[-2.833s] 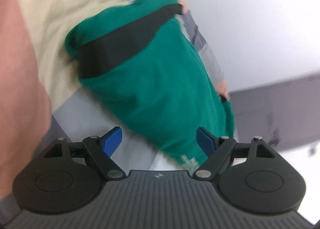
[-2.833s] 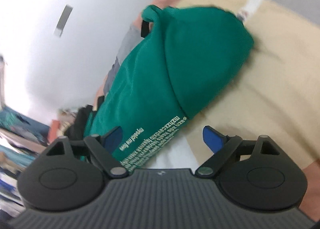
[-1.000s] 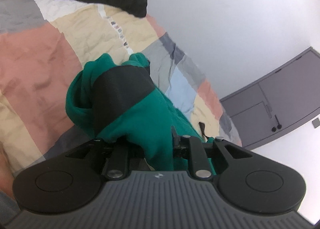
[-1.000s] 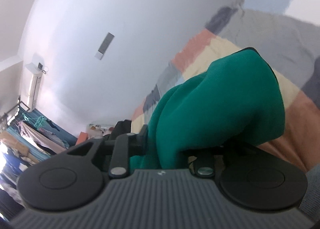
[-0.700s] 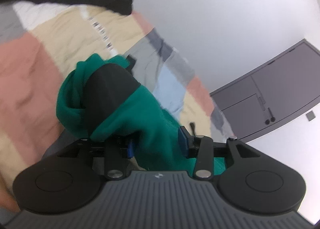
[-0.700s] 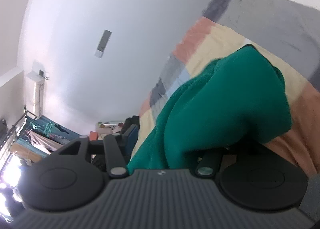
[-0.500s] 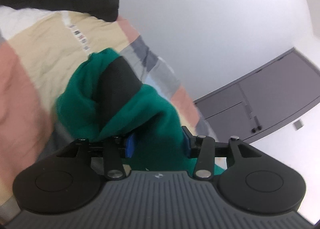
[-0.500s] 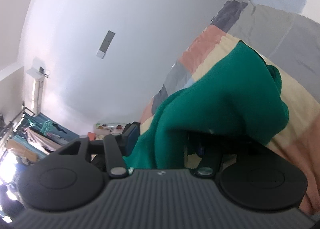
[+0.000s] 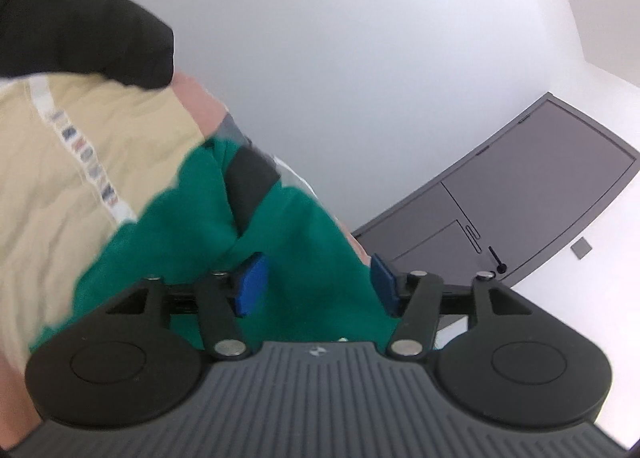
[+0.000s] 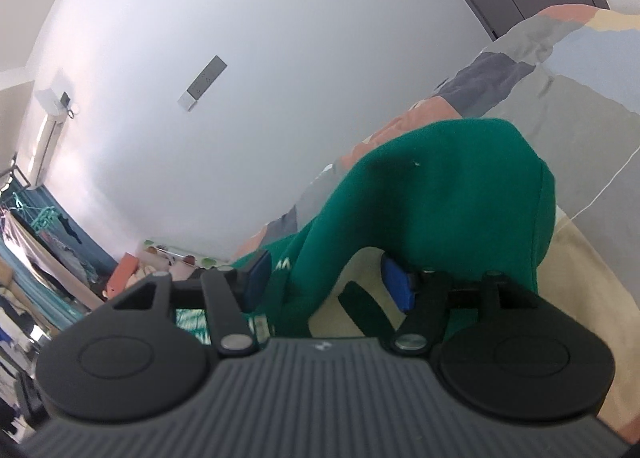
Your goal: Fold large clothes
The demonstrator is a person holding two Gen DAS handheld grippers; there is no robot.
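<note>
The left gripper (image 9: 318, 286) is opening its jaws, and the green garment (image 9: 304, 258) fills the gap between the blue pads without being pinched. The right gripper (image 10: 324, 280) is opening too, a fold of the same garment (image 10: 440, 194) hanging loose between its jaws. Beyond both, the garment lies bunched on the patchwork bedspread (image 9: 60, 162).
</note>
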